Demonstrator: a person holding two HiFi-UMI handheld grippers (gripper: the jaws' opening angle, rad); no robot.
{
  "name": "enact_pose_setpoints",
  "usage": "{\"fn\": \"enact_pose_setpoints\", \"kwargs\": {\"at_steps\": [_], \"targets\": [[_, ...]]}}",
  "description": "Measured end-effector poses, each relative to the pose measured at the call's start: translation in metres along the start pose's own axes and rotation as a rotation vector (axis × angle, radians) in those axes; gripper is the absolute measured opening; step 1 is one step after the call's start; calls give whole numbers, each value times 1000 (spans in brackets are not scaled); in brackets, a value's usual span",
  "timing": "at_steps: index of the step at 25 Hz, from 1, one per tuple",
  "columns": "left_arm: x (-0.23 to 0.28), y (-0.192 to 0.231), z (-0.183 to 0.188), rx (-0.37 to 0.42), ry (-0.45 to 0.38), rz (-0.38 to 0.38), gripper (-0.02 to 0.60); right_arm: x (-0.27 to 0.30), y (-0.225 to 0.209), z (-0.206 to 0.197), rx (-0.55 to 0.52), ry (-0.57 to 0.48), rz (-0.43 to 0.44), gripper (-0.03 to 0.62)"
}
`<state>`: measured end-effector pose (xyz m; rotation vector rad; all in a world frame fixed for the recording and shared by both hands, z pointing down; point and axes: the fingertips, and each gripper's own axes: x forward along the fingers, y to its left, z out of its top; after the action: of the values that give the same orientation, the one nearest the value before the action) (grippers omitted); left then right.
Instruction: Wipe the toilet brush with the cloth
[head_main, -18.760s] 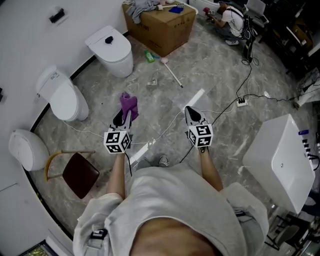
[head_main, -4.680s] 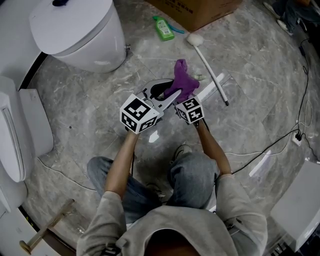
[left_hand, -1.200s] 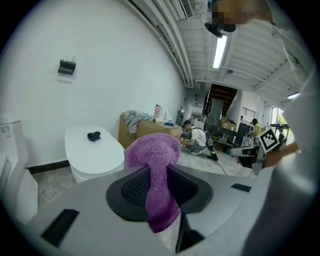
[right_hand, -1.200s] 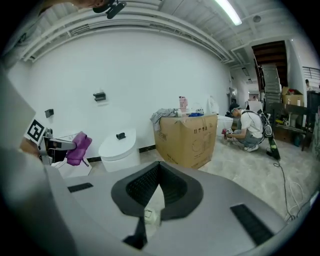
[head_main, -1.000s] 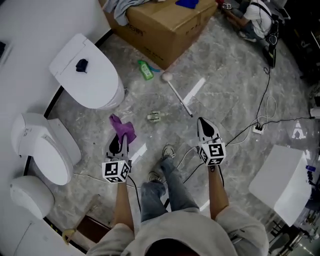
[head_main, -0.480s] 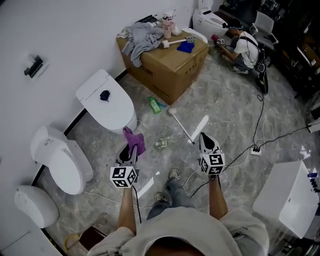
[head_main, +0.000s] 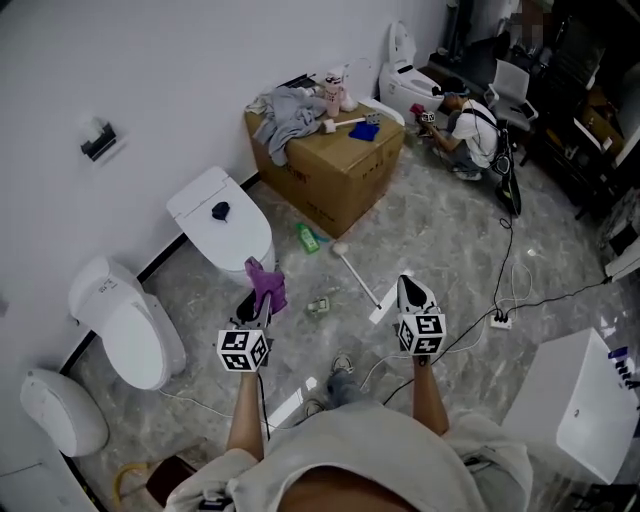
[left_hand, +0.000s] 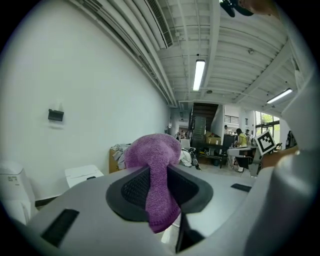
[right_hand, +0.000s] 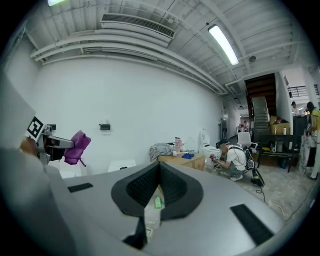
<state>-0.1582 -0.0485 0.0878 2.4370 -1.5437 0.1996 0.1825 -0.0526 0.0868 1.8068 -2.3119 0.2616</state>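
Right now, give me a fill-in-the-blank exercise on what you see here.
The left gripper is shut on a ___ cloth.
The toilet brush lies on the ___.
The right gripper is shut and holds ___.
Missing words: purple; floor; nothing.

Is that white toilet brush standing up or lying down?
Lying down: the toilet brush rests flat on the floor, its head toward the cardboard box, with nothing holding it.
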Motion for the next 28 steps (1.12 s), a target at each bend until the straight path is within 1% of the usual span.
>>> {"fn": "enact_pose_setpoints", "kwargs": {"at_steps": [3,10,17,28], "targets": [[-14,-14,7,13,-28,-1,114,-23,-5,1,-8,-16,-7,29],[-32,-27,23,14,-64,-9,114,-51,2,9,-11,-26,-24,29],[-48,-38,18,22,-66,-21,114,-74,11,6,-11,-41,-17,29],[-53,-43,14,22,-63,-31,114,-79,21,5,-8,-35,-8,29]]}}
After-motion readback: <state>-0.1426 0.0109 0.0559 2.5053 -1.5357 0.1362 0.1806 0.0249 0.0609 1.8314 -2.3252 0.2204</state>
